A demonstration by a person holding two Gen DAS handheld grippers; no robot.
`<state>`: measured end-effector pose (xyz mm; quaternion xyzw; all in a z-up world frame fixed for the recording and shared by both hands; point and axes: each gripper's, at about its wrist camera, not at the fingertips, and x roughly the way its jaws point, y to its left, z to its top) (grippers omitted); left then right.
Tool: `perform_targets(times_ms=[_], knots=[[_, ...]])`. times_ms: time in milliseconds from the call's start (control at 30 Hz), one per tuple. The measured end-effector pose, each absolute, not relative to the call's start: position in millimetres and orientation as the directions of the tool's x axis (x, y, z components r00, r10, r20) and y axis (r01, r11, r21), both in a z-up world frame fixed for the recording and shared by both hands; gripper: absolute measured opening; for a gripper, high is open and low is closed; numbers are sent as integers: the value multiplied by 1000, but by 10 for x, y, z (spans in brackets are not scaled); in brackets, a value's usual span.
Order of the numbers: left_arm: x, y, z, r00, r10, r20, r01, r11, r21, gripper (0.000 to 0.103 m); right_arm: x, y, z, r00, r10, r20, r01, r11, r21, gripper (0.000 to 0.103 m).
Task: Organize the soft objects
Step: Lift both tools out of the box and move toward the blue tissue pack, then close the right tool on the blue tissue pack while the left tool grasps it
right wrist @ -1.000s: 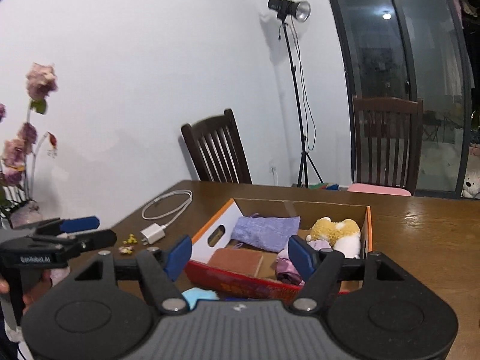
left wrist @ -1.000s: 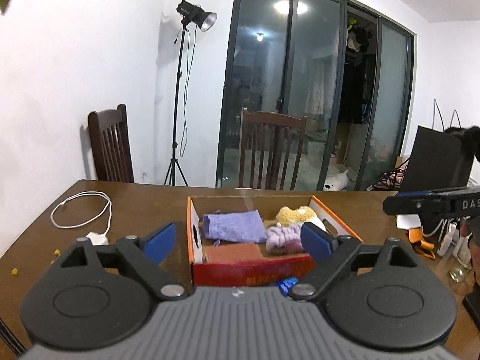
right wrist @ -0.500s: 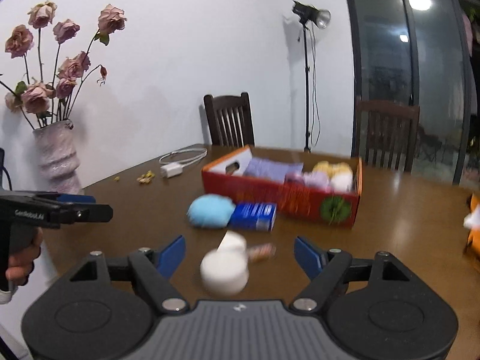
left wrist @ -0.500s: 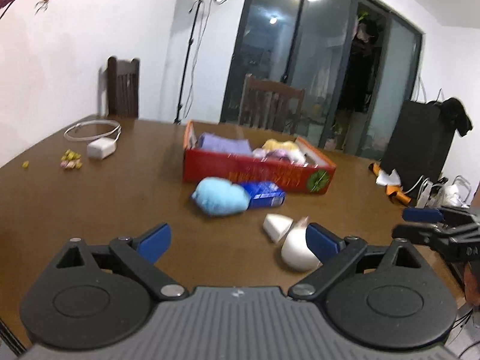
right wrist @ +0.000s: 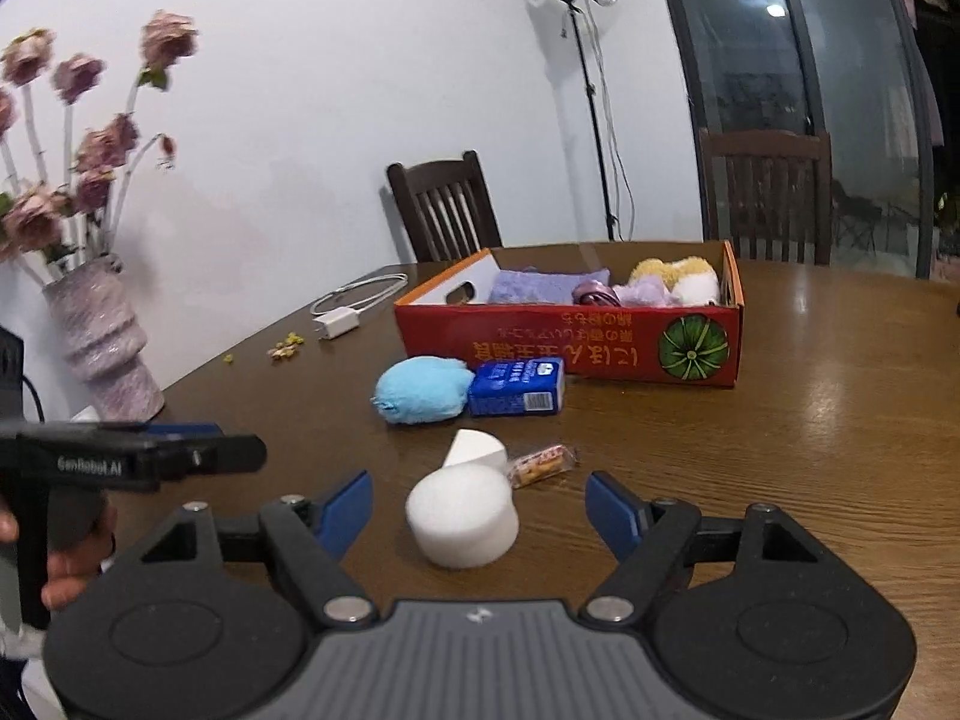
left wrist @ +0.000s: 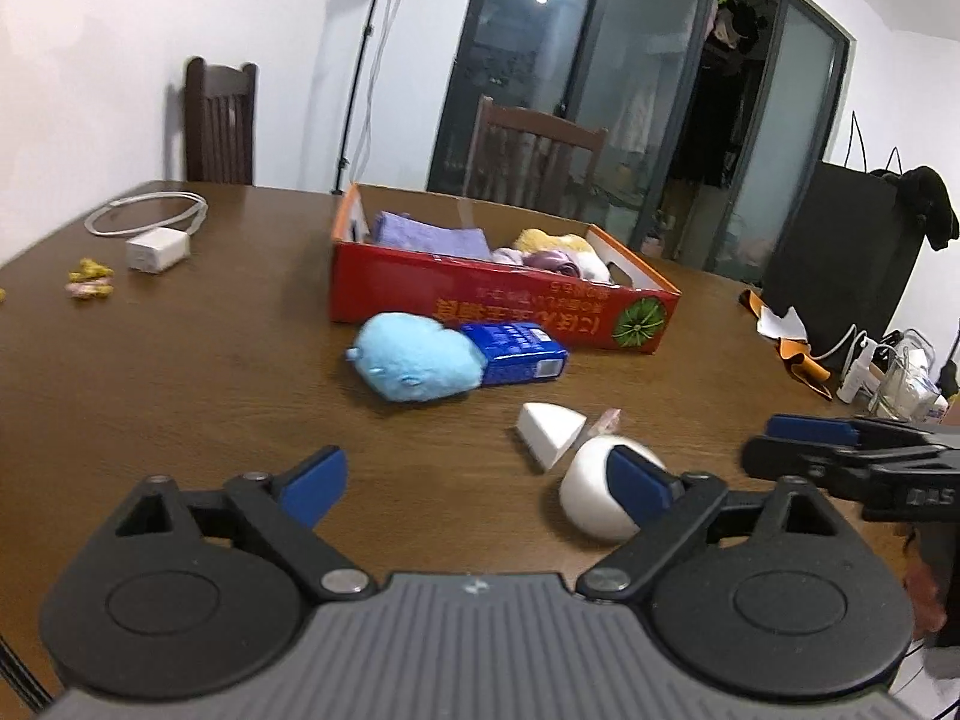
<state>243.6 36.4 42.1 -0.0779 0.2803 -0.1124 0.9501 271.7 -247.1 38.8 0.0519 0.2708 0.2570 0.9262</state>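
The brown wooden bench fills the lower frame, where a second ago only the red box showed close up; both tongs have pulled back, so loose items are in reach. The right tongs are spread around the white sponge; the left tongs are spread and empty. The blue plush touches the blue carton; a wrapped snack, probably not soft, lies just beside the wedge sponge.

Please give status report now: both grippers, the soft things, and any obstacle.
Left gripper open, right gripper open, both empty. White sponge on table between right fingers, red box beyond. Snack wrapper beside sponge.
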Motion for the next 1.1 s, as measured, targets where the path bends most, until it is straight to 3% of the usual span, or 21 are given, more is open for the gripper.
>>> perform_targets(times_ms=[67,133,200,233,300,667,1100], knots=[[2625,308,410,803,-296,-518,194,951,-242,69,2899,-2444,342,714,505,-485,-439,862,252,65],[2823,235,406,784,-328,-528,214,940,-266,45,3090,-2410,315,706,512,-490,-438,859,266,58],[3036,162,398,768,-363,-528,241,927,-288,38,3288,-2370,305,701,523,-485,-446,852,274,49],[3135,130,394,762,-377,-527,247,921,-302,38,3403,-2345,300,698,527,-485,-449,850,276,40],[3374,61,368,747,-394,-535,256,914,-316,37,3645,-2284,290,693,531,-488,-449,847,284,36],[4257,96,98,693,-350,-630,118,918,-379,41,4719,-2138,-61,606,583,-542,-400,812,425,32],[4272,108,13,731,-349,-586,156,922,-355,37,4787,-2232,-271,565,643,-517,-379,759,529,31]])
